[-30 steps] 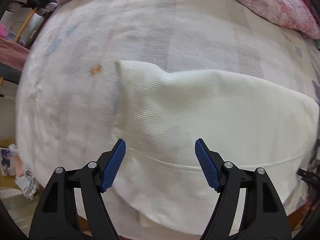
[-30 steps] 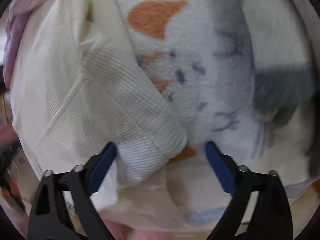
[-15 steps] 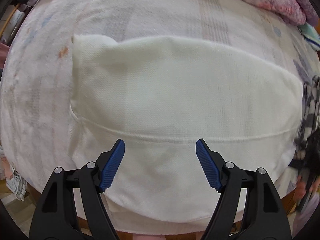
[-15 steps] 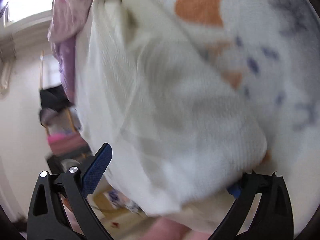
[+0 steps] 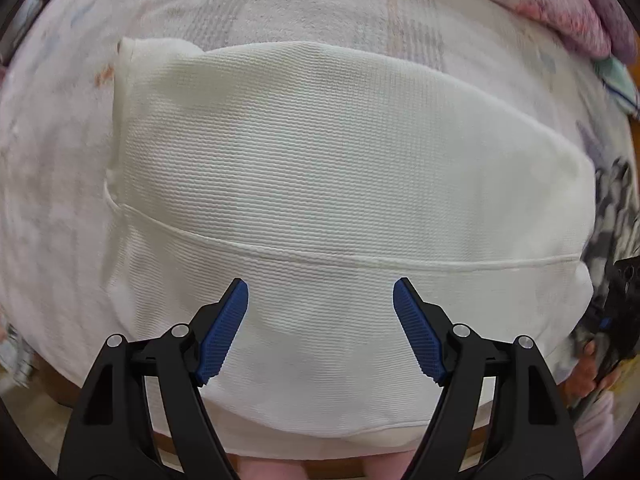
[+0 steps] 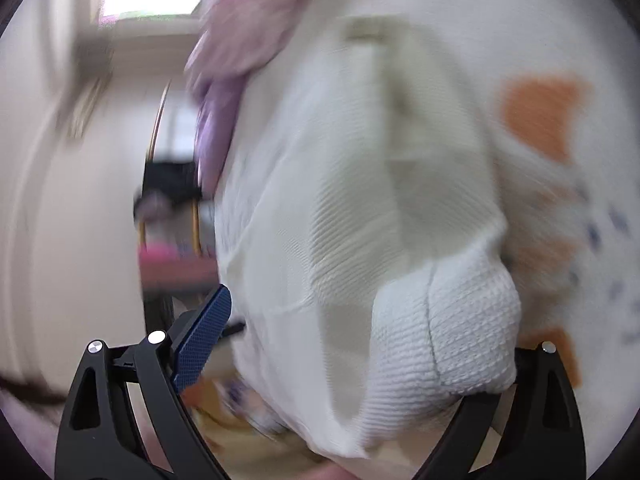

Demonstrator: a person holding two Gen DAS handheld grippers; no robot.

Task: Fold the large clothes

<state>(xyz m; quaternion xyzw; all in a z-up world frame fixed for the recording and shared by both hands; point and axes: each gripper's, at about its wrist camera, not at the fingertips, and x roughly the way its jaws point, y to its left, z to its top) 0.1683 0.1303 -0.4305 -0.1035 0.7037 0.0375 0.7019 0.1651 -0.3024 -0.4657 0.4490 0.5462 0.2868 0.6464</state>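
A cream ribbed garment (image 5: 340, 184) lies folded flat on the bed, with a seam line across its near part. My left gripper (image 5: 320, 320) is open and empty, hovering over the garment's near edge. In the blurred right wrist view the garment (image 6: 360, 220) fills the middle, and its ribbed cuff end (image 6: 452, 336) sits between the wide-open jaws of my right gripper (image 6: 352, 344). The cuff hides the right finger; only the left blue pad (image 6: 204, 340) shows. The right gripper also shows at the far right of the left wrist view (image 5: 620, 312).
The bed has a pale printed sheet (image 5: 280, 4) with orange patches (image 6: 540, 116). A pink floral quilt (image 5: 560, 8) lies at the bed's far right. The bed's near edge runs under my left gripper. Room furniture (image 6: 172, 216) stands blurred beyond the bed's left side.
My left gripper has moved closer over the garment's near part. My right gripper has swung left along the garment's end, with the cuff staying between its open jaws.
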